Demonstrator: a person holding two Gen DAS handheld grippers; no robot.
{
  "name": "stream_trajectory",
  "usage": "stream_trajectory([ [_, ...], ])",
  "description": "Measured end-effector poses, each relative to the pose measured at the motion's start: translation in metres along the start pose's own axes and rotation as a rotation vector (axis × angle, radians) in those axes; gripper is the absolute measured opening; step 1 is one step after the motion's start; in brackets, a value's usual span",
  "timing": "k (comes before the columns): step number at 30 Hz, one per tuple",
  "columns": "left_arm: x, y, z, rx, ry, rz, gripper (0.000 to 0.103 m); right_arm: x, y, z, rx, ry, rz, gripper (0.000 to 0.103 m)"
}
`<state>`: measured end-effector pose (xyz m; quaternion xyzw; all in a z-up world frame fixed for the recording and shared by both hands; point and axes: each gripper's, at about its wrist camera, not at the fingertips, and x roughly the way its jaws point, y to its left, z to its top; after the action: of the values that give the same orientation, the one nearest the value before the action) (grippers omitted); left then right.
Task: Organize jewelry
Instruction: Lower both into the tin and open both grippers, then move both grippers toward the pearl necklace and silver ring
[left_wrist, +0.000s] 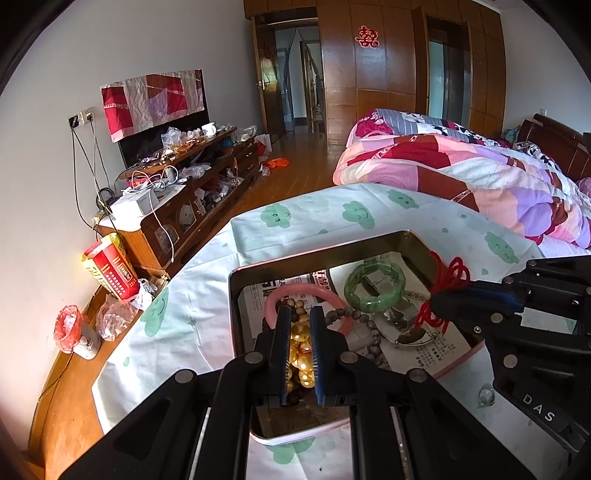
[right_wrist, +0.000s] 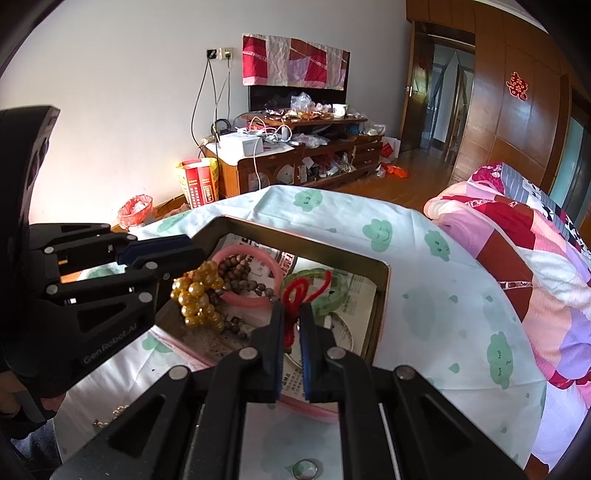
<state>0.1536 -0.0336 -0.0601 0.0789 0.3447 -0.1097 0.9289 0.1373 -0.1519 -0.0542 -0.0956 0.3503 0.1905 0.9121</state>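
Over the tin (left_wrist: 236, 314) on the desk (left_wrist: 207, 295), our left tongs (left_wrist: 300, 314) grip gold beads (left_wrist: 301, 354); our right tongs (right_wrist: 291, 314) grip red cord (right_wrist: 295, 291).

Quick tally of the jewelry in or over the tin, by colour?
Pink bangle: 1
Green bangle: 1
Gold bead strand: 1
Brown bead strand: 1
Red cord: 1
Total: 5

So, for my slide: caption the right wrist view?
Right gripper pinches red cord over jewelry tin; left gripper holds gold beads.
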Motion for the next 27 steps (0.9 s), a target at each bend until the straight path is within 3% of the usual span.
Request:
stream_trajectory([
  [5,0.001,0.002,0.000,-0.014,0.009,0.005,0.010,0.002,0.003,-0.002,-0.005,-0.002,-0.006,0.011],
  [7,0.001,0.001,0.000,-0.013,0.015,0.017,0.015,0.003,0.001,-0.004,0.004,0.004,-0.007,0.012],
  [8,0.001,0.001,0.000,-0.014,0.017,0.030,0.027,0.003,0.001,-0.004,0.006,0.005,-0.010,0.012],
  [9,0.000,0.002,0.000,-0.018,0.015,0.042,0.047,0.004,0.000,-0.006,0.009,0.006,-0.019,0.013],
  [11,-0.006,0.004,-0.001,-0.026,-0.019,0.073,0.072,0.004,-0.003,-0.007,0.018,0.008,-0.025,0.025],
  [13,-0.009,0.005,-0.002,-0.029,-0.039,0.077,0.073,0.001,-0.007,-0.010,0.033,0.000,-0.035,0.046],
  [17,-0.011,0.007,-0.005,-0.039,-0.032,0.077,0.073,-0.005,-0.010,-0.013,0.041,-0.008,-0.056,0.050],
  [19,-0.010,0.007,-0.006,-0.040,-0.027,0.080,0.073,-0.008,-0.011,-0.015,0.049,-0.014,-0.067,0.061],
  [27,-0.012,0.011,-0.011,-0.056,-0.018,0.092,0.073,-0.015,-0.011,-0.021,0.060,-0.024,-0.080,0.064],
])
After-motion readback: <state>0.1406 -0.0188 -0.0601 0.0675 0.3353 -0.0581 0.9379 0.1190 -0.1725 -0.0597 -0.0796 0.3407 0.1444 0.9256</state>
